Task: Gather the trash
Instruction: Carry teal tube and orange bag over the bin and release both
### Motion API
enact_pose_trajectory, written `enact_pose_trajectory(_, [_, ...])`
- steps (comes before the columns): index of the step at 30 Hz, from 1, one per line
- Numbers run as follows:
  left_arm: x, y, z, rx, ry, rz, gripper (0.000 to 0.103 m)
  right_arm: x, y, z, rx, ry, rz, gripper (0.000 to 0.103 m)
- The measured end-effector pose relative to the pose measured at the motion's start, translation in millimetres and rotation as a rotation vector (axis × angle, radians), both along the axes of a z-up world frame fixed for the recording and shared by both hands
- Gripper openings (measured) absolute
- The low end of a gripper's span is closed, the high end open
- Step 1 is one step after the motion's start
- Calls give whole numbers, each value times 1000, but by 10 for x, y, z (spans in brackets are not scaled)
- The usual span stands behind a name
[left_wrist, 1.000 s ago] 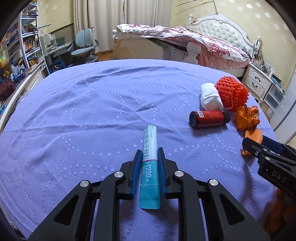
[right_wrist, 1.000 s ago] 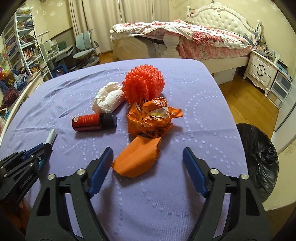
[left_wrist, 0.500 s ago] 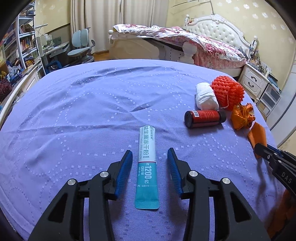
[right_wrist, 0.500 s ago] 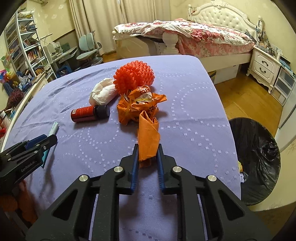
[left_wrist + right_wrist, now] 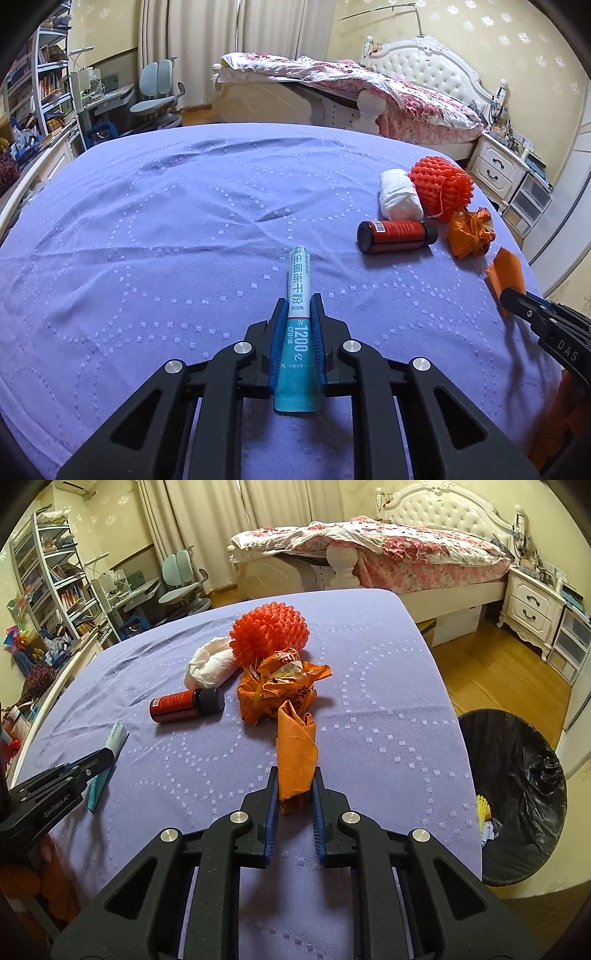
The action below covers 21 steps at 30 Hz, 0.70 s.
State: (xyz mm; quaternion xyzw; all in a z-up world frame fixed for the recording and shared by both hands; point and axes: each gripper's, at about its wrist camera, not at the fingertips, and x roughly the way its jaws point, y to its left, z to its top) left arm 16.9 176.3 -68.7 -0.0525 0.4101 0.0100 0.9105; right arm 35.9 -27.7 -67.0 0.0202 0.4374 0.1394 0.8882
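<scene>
My left gripper [image 5: 298,302] is clamped on the teal-and-white printed powder sachet [image 5: 297,325]. Both blue pads press its sides at mid-length. The white end projects forward toward 12 o'clock; the crimped teal end sits behind the pads. I cannot tell whether the sachet rests on the cloth or is clear of it.

My right gripper [image 5: 294,775] is closed on the folded orange plastic wrapper [image 5: 296,757]. The pads grip its near end, and its pointed far end extends toward 12 o'clock, close to the crumpled orange snack bag [image 5: 280,686].

In the right wrist view, the remaining items lie as follows:
- The crumpled snack bag lies at 12 o'clock from my right fingers.
- The red knobbly foam fruit net [image 5: 269,633] lies just beyond the snack bag, touching it.
- The wadded white tissue [image 5: 212,662] lies at the net's 9 o'clock, against it.
- The red bottle with a black cap [image 5: 186,705] lies on its side at the tissue's 6 o'clock, cap toward the snack bag.
- The left gripper and its sachet appear at 9 o'clock, well apart from the other items.

All items sit on the purple quilted tablecloth [image 5: 147,229]. The round bin with a black liner [image 5: 517,801] stands on the floor beside the table at 3 o'clock in the right wrist view, with some scraps inside it.
</scene>
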Motion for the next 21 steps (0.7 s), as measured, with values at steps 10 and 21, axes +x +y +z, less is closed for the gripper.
enact_pose_trajectory(10, [-99,-137,73,-33,-25,-13,16,-145,-81,59,4,-29,2,15])
enact_pose_trajectory(21, [-85,-683,303,-67,-86,-134,16,-273,-434,277,13,-100,-66,15])
